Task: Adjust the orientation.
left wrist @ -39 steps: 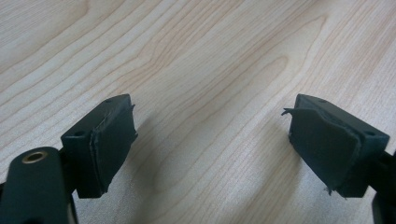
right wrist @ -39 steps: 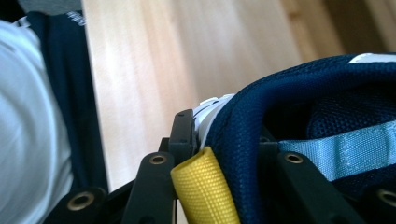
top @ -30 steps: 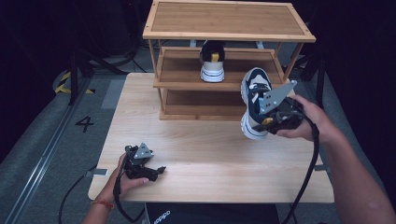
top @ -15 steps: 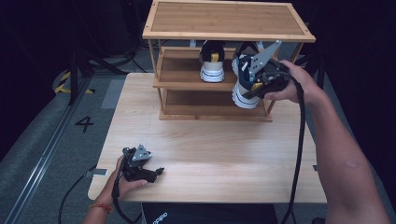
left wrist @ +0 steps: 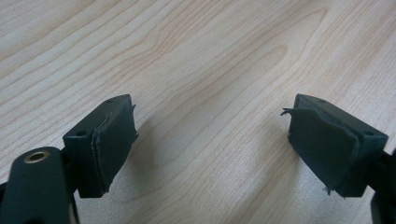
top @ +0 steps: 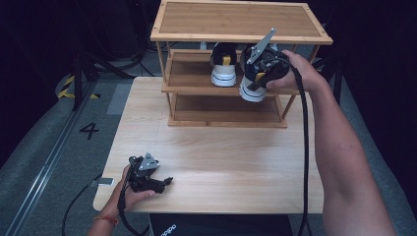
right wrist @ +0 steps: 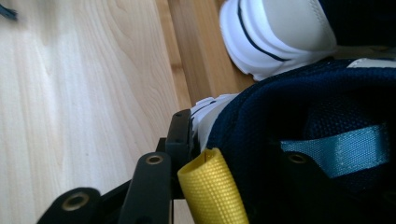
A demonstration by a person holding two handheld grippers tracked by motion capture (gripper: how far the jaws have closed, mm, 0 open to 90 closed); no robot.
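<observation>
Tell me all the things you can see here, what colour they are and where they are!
Shoe rack: one, light brown wood, at the far edge of the table.
Table: one, pale wood, in the middle.
Shoe on the shelf: one, white and navy with a yellow tab, on the rack's middle shelf.
Held shoe: one, white and navy with a yellow tab, at the middle shelf's front edge.
Right gripper: one, black, shut on the held shoe's heel.
Left gripper: one, black, jaws open with nothing between, low over the table's near side.
</observation>
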